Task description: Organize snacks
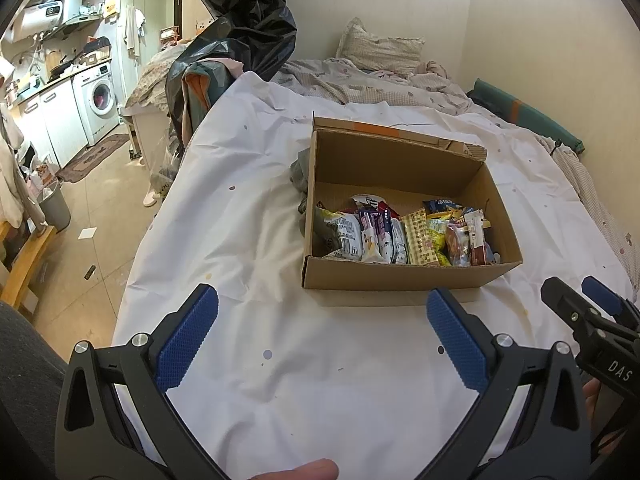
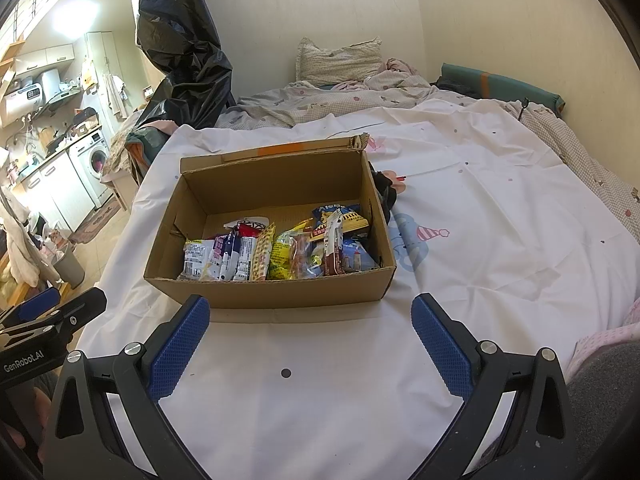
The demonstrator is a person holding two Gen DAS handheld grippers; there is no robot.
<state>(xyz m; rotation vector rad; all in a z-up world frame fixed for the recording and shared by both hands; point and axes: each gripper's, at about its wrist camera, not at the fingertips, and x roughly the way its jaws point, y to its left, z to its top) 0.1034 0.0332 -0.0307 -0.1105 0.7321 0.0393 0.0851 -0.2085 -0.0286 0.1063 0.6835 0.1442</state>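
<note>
A bed [image 1: 248,208] under a white sheet [image 2: 500,240] carries an open cardboard box [image 2: 276,292] with the snack packets [image 2: 280,252] standing in a row along its near wall. Only the right wrist view shows the sheet's cartoon print with a party hat [image 2: 432,234] beside the box; only the left wrist view shows a fingertip [image 1: 304,470] at its bottom edge. The left claw [image 1: 322,340] and right claw [image 2: 310,344] both gape wide, holding nothing, short of the box. The left claw's body reads "GenRobot.AI" [image 2: 22,362]; the right's reads "DAS" [image 1: 619,372].
</note>
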